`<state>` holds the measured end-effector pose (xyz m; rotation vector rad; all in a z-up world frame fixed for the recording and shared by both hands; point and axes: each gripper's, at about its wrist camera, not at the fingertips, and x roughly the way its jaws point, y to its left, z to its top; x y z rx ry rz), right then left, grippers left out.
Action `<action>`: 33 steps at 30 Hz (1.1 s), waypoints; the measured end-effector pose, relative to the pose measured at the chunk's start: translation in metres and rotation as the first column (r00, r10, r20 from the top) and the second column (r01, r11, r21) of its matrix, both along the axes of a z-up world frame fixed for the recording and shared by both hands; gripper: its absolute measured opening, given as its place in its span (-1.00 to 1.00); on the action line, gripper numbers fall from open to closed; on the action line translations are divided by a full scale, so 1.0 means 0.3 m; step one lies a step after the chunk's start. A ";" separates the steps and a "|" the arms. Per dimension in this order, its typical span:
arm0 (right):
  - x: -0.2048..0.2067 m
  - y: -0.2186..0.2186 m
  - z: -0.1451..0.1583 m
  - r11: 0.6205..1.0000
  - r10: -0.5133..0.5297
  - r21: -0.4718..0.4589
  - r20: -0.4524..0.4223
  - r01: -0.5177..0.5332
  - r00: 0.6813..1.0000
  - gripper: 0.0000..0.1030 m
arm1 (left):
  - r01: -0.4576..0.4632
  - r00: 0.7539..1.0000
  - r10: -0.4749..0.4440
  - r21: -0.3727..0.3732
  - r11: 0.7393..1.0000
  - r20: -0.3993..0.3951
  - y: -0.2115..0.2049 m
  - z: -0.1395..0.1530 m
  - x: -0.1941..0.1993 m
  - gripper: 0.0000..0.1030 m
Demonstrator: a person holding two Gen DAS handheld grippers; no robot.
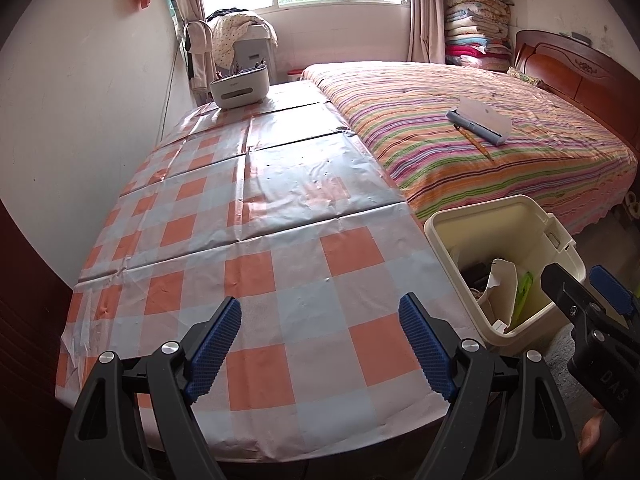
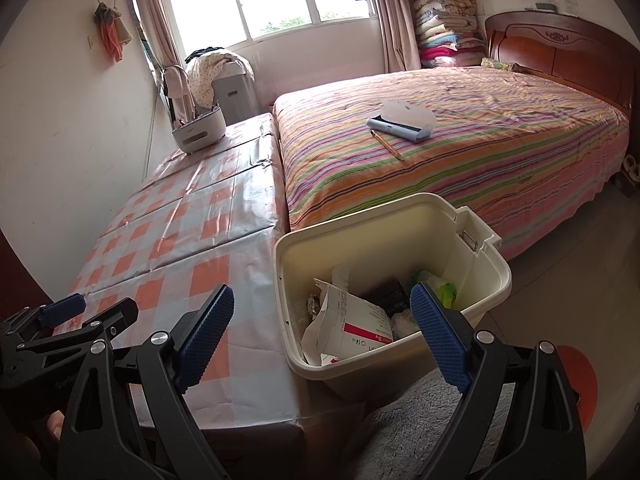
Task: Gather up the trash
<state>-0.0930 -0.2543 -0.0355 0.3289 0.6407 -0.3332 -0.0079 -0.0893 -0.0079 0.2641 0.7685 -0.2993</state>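
Note:
A cream plastic bin point(image 2: 496, 276) stands on the floor between the checked table and the bed. It holds trash: a torn white carton with a pink stripe point(image 2: 352, 320), green wrappers point(image 2: 446, 292) and dark scraps. In the left wrist view the same bin point(image 1: 440, 228) sits at the right. My left gripper point(image 1: 320, 320) hangs open over the near end of the table point(image 1: 280, 240) with nothing between its blue pads. My right gripper point(image 2: 322, 312) is open above the bin's near rim, nothing held. Each gripper shows at the edge of the other's view.
A white desktop organiser point(image 1: 239, 87) with pens stands at the table's far end. On the striped bed point(image 2: 520, 152) lie a blue-grey case point(image 2: 400, 126) with a sheet behind it and a pencil point(image 2: 387, 145). A grey mat point(image 2: 420, 420) and an orange item point(image 2: 580, 384) lie on the floor.

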 end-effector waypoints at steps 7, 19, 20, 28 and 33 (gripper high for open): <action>0.000 -0.021 -0.019 1.000 -0.009 0.017 -0.009 0.009 1.000 0.72 | 0.015 1.000 -0.015 0.007 1.000 0.001 -0.017 -0.004 0.003 0.53; 0.003 -0.070 -0.048 0.998 -0.027 0.048 -0.017 0.028 0.999 0.72 | 0.040 0.999 -0.040 0.027 0.999 -0.009 -0.070 -0.018 0.011 0.54; 0.003 -0.075 -0.051 0.998 -0.029 0.051 -0.018 0.030 0.999 0.72 | 0.044 0.999 -0.043 0.028 0.999 -0.008 -0.076 -0.019 0.010 0.54; -0.004 -0.108 -0.068 0.996 -0.049 0.068 -0.026 0.050 0.998 0.72 | 0.078 0.997 -0.078 0.046 0.996 -0.008 -0.121 -0.026 0.003 0.54; -0.005 -0.121 -0.073 0.995 -0.054 0.076 -0.030 0.056 0.998 0.72 | 0.095 0.995 -0.095 0.055 0.994 -0.006 -0.145 -0.026 -0.003 0.54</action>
